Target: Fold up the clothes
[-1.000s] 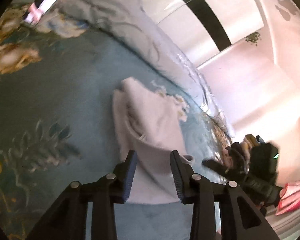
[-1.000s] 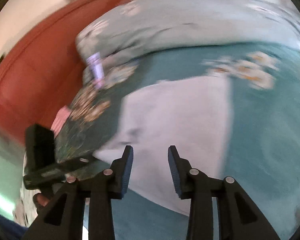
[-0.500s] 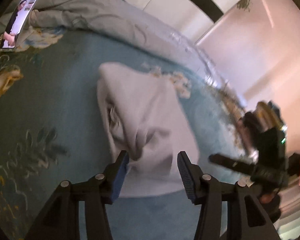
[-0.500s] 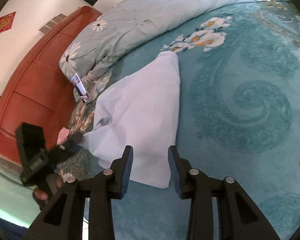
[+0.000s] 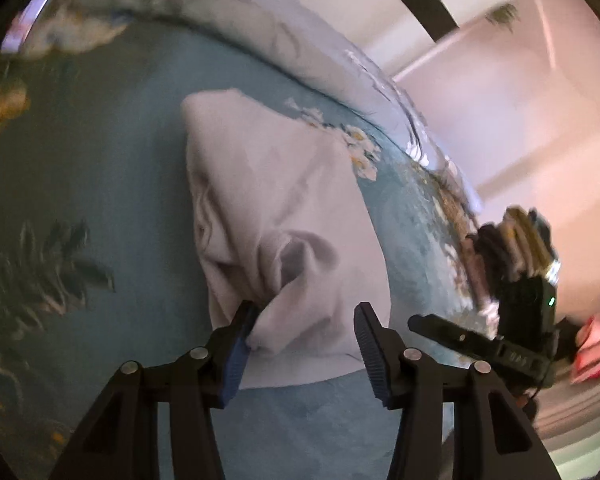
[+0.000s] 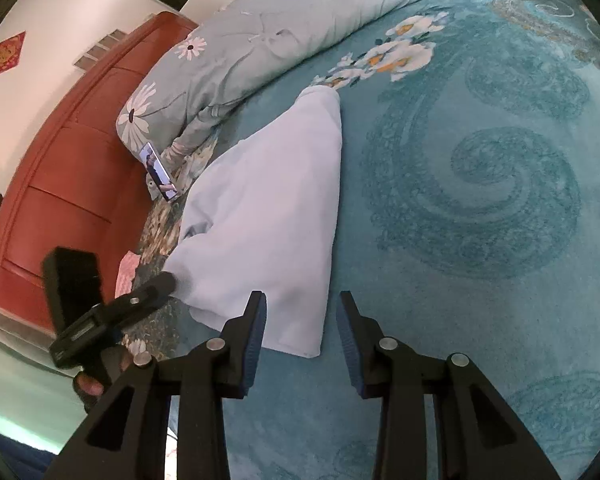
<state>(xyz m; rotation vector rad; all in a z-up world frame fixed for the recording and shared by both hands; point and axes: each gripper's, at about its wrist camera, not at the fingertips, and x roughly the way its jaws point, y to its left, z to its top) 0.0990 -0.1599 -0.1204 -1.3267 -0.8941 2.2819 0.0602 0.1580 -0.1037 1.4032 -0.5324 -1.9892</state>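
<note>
Now, notes on the garment and both grippers.

Garment: we see a pale garment (image 6: 272, 216) lying on the teal bedspread (image 6: 480, 208), narrow at the far end near the quilt (image 6: 284, 28), wide at the near end. It looks partly folded over on itself; how many folds it holds, we cannot tell.

Left gripper (image 5: 302, 350): jaws apart, nothing held. One pad (image 5: 236, 350) touches a raised, bunched flap at the garment's near edge.

Right gripper (image 6: 300, 338): jaws apart, empty, hovering over the near right corner of the garment.

Handling: we judge the cloth soft, light and limp. It puckers and stands in a loose hump by the left pad, so it will sag and drag when lifted, not hold shape. No fragility concern.

Hold points: we judge the two near corners best, pinching all layers at the hem. The bunched hump on the left needs smoothing, or the crease will set crooked.

Risk: a thin pinch may catch the top layer only.

Also: a phone (image 6: 160, 174) lies by the quilt, clear of the garment.
</note>
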